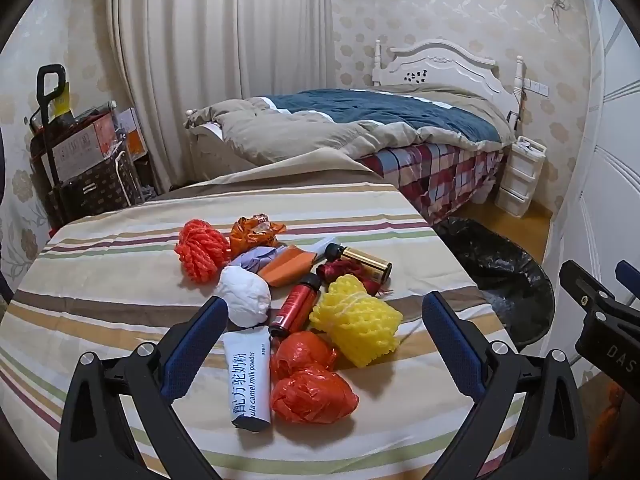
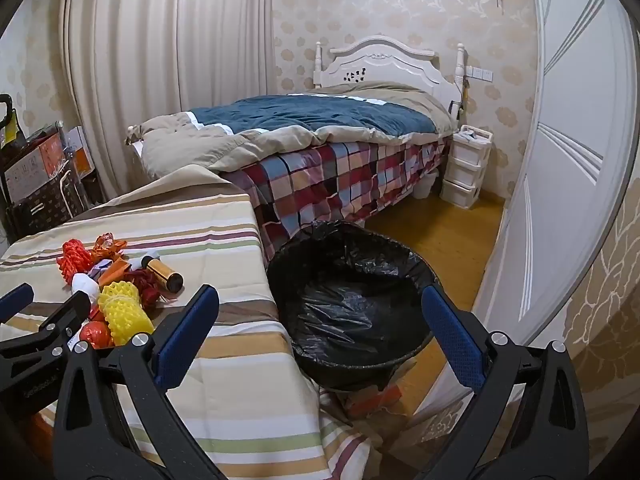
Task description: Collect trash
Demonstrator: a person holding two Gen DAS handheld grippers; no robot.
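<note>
Nothing binned yet: the trash pile (image 1: pixel 288 312) sits mid-table, the lined bin (image 2: pixel 352 300) looks empty, and both the left gripper (image 1: pixel 324 320) and right gripper (image 2: pixel 320 312) are spread, holding nothing.

Glossy crinkled plastic is seen lining the bin (image 2: pixel 352 312); matt striped cloth (image 1: pixel 120 264) covers the bench; a shiny gold metallic bottle (image 1: pixel 366 266) is shown.

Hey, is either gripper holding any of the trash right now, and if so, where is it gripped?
Nothing is held. The left gripper is open above the trash pile; the right gripper is open over the black-lined bin.
</note>
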